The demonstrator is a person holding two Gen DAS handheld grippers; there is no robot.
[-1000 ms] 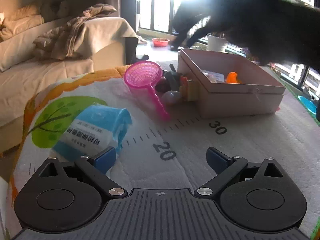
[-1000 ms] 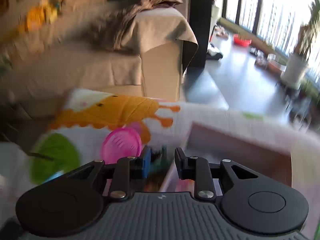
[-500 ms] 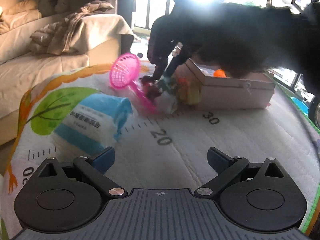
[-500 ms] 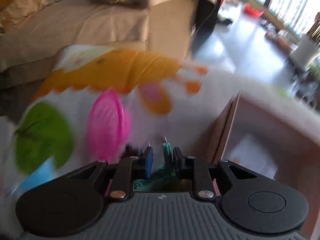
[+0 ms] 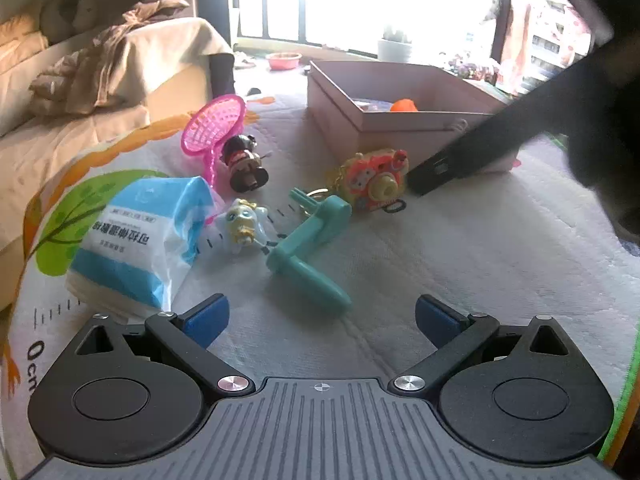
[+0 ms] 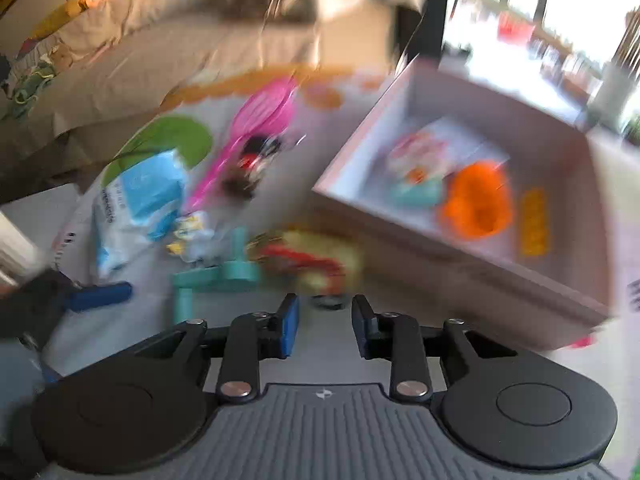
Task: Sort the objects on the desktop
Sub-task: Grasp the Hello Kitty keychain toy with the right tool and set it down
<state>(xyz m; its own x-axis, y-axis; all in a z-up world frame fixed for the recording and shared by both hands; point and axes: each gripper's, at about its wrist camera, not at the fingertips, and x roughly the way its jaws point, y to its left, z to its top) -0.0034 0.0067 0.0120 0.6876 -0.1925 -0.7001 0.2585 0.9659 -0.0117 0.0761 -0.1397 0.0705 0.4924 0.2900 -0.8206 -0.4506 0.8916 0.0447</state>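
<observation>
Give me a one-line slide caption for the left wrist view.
Open left gripper faces a teal crank toy, toy camera and pink box on the play mat.

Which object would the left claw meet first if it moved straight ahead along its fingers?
Most likely the teal plastic crank-shaped toy: its near end lies on the mat just ahead of the open left claw, slightly left of centre. Depth is uncertain, so it might pass narrowly beside it.

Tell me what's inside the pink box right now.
The pink box holds an orange toy, a yellow block, a teal piece and a printed card. Blur hides details.
</observation>
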